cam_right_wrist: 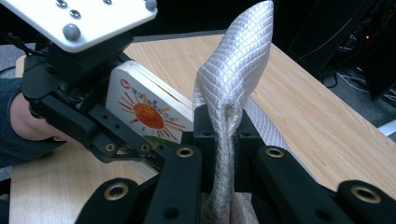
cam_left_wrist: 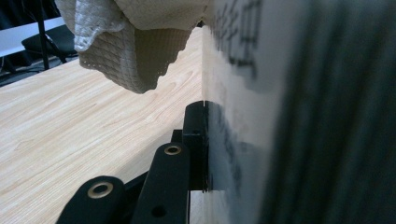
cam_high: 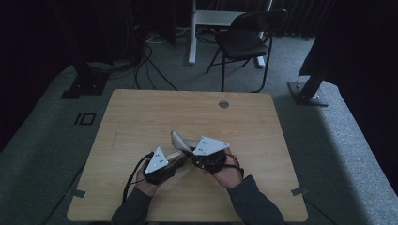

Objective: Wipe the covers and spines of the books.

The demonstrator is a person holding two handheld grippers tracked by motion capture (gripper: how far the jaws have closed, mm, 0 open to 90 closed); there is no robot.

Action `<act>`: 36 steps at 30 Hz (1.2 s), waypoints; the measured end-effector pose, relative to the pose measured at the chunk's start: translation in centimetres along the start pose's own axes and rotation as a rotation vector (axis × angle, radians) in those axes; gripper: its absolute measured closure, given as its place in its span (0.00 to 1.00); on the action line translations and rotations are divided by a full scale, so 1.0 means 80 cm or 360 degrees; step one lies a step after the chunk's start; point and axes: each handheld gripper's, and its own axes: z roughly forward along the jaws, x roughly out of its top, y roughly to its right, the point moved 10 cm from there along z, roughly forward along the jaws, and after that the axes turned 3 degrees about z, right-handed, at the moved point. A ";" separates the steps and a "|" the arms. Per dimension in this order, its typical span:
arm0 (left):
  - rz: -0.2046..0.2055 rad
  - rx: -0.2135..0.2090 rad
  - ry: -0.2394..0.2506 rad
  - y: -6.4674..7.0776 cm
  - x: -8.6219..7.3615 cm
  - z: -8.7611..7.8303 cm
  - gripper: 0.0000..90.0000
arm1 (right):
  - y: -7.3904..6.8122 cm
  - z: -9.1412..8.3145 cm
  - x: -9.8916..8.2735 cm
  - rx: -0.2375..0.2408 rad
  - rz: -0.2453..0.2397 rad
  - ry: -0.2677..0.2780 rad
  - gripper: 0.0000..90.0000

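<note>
In the high view the person's two hands meet over the near middle of the wooden table (cam_high: 141, 117). The left gripper (cam_high: 180, 159) holds a small book (cam_high: 174, 157) and the right gripper (cam_high: 187, 151) holds a pale cloth (cam_high: 178, 139) that rises from its jaws toward the far side. The two grippers sit just beside each other, almost touching. Bare table top lies open to the left, to the right and all the way to the far edge, where a small round cap (cam_high: 224, 104) sits in the wood. Beyond that edge stands a black chair (cam_high: 244, 40) on the grey floor, well apart from the hands.

In the left gripper view the book (cam_left_wrist: 243, 93) fills the right side, blurred, with dark print on its white cover. One black jaw presses flat against that cover, so the left gripper is closed on the book. The cloth (cam_left_wrist: 126, 51) hangs above, its wavy edge clear of the table.

In the right gripper view the right gripper (cam_right_wrist: 224, 140) is clamped on the cloth (cam_right_wrist: 233, 60), which stands upright between the jaws and ends in a rounded tip. The left gripper (cam_right_wrist: 135, 149) grips the lower edge of the book (cam_right_wrist: 149, 109), whose cover shows an orange sun. The table's right edge runs close by, with dark floor past it
</note>
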 end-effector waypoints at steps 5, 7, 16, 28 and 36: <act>0.0001 0.0004 0.0001 0.000 0.000 0.000 0.87 | -0.004 0.000 0.002 0.0010 -0.0015 0.0002 0.93; 0.0000 0.0004 0.0001 0.000 0.000 0.000 0.87 | -0.005 0.000 0.003 0.0012 -0.0014 0.0002 0.93; -0.0002 0.0005 0.0001 0.000 0.000 0.000 0.87 | -0.012 0.001 0.007 0.0031 -0.0033 0.0004 0.93; -0.0001 0.0007 0.0003 0.000 0.000 0.000 0.87 | -0.022 0.002 0.013 0.0057 -0.0073 0.0009 0.93; 0.0008 0.0011 -0.0002 -0.001 0.000 0.000 0.87 | -0.030 0.002 0.017 0.0080 -0.0094 0.0018 0.93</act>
